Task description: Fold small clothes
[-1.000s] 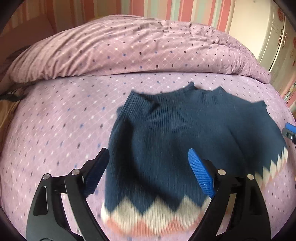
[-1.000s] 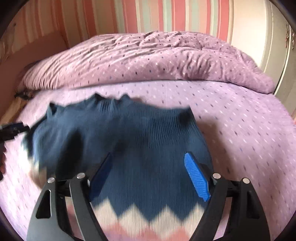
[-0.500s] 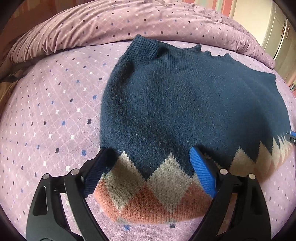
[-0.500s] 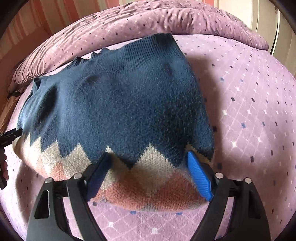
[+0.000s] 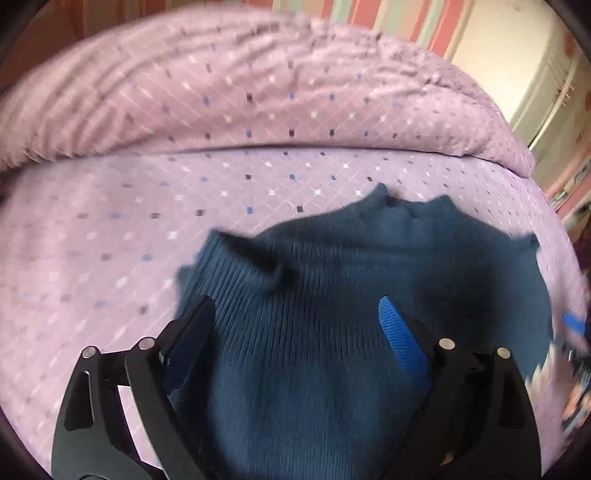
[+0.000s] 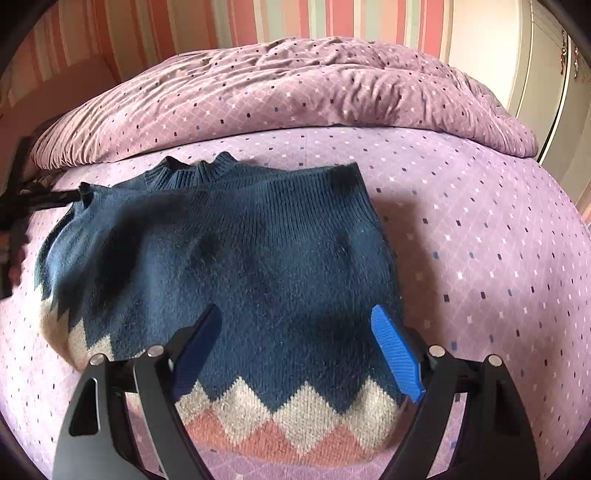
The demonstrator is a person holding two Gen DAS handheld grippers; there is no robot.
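A small navy knit sweater [image 6: 277, 240] with a cream and salmon zigzag hem [image 6: 303, 424] lies flat on the purple bed sheet [image 6: 480, 240], collar toward the far side. My right gripper [image 6: 295, 314] hovers open over the sweater's lower right part, just above the hem, pinching no cloth. In the blurred left wrist view, my left gripper [image 5: 291, 306] stands open over the sweater [image 5: 332, 266] near its left shoulder, and the hem there is hidden under the fingers. A blue blur at that view's right edge is my right gripper [image 5: 574, 321].
A heaped purple duvet [image 6: 295, 96] runs across the back of the bed. Behind it is a striped wall [image 6: 288, 18], and a white wardrobe [image 6: 546, 74] stands at the right. Bare sheet lies to the sweater's right and left.
Half a second ago both grippers were low at the zigzag hem. Both have since pulled away from it, the left one sliding up toward the shoulder. The jaws stayed wide and the sweater stayed put.
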